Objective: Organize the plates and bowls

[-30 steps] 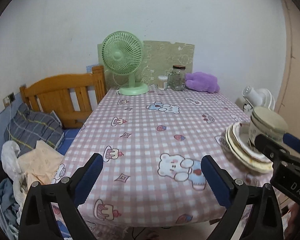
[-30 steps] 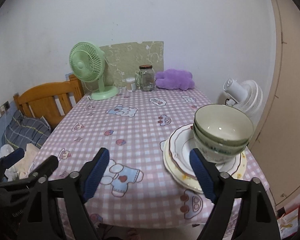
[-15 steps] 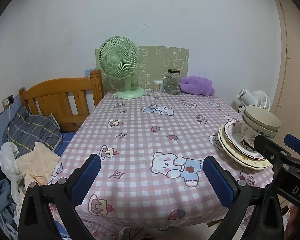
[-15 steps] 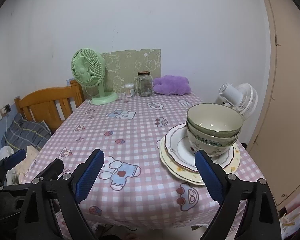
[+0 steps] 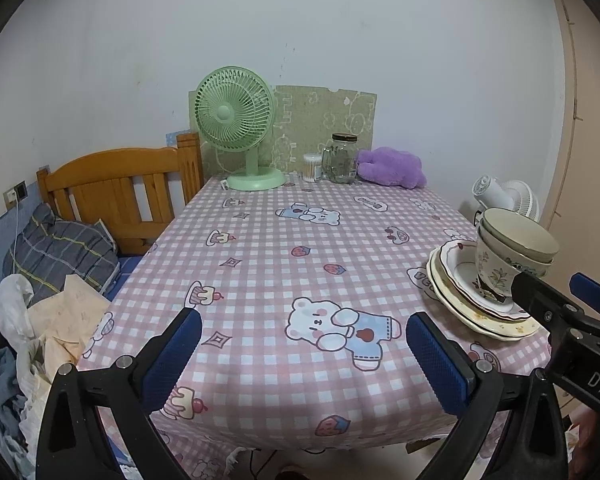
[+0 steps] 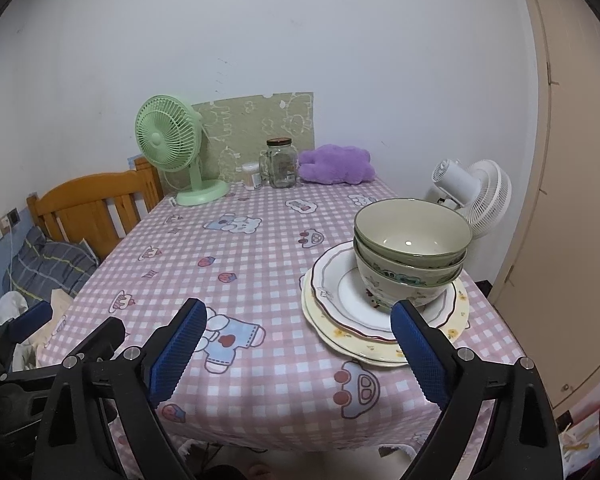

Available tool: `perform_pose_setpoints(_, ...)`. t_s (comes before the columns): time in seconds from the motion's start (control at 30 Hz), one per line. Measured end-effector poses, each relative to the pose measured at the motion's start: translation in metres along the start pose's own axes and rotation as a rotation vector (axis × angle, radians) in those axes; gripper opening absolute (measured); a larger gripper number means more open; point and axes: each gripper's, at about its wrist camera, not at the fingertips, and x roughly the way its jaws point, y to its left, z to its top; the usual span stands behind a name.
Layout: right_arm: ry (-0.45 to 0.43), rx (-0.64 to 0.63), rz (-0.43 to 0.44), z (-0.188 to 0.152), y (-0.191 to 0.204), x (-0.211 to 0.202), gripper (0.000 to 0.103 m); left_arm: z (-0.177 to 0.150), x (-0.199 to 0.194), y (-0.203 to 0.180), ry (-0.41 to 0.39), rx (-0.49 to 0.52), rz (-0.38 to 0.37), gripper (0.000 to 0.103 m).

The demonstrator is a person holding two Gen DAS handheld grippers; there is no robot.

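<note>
Left gripper (image 5: 302, 344): near edge of the table, blue fingers (image 5: 172, 354) spread wide, nothing between them, hovering above the checked cloth.
Right gripper (image 6: 296, 350): near edge of the table, jaws just been opening, now wide apart; nothing held, right finger (image 6: 418, 354) just in front of the plates in the picture, contact not clear.
Bowls (image 6: 410, 252): 2 stacked, upright, olive rim on top one, flower print on lower one; standing on the plates.
Plates (image 6: 340, 292): 2 or more stacked, scalloped white one with dark rim above a cream one; near right part of the table, close to the right edge.
Table (image 6: 260, 264): covered with pink and white checked cloth with bears and cakes.
Green fan (image 5: 236, 128): far left of the table, upright, facing near.
Glass jar (image 5: 342, 158): far middle, dark lid, beside a small white tub (image 5: 312, 167).
Purple plush (image 5: 392, 168): far right, just beside the jar.
Green board (image 5: 324, 120): leaning on the wall behind the fan and the jar.
White fan (image 6: 474, 194): beyond the right edge of the table.
Wooden bed frame (image 5: 116, 192): left of the table, with a grey checked pillow (image 5: 60, 252) and loose clothes near it.
</note>
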Motion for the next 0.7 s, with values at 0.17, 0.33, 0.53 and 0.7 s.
perform_pose_setpoints(0.17, 0.0, 0.002, 0.004, 0.0003, -0.001, -0.0001, 0.095, 0.0002, -0.0006, 0.0007, 0.004, -0.015, 0.011, 0.103)
perform_pose_setpoints(0.33, 0.001, 0.001, 0.008, 0.0008, -0.0016, -0.0016, 0.095, 0.0007, -0.0006, 0.0023, 0.015, -0.023, 0.002, 0.103)
perform_pose_setpoints(0.53, 0.009, -0.001, 0.017, 0.0016, 0.0003, -0.0044, 0.095, 0.0004, -0.0055, 0.0, 0.009, -0.01, 0.002, 0.103)
perform_pose_setpoints(0.7, 0.015, 0.0, 0.018, 0.0021, 0.0018, -0.0055, 0.095, 0.0006, -0.0072, -0.0001, 0.01, -0.005, 0.005, 0.103)
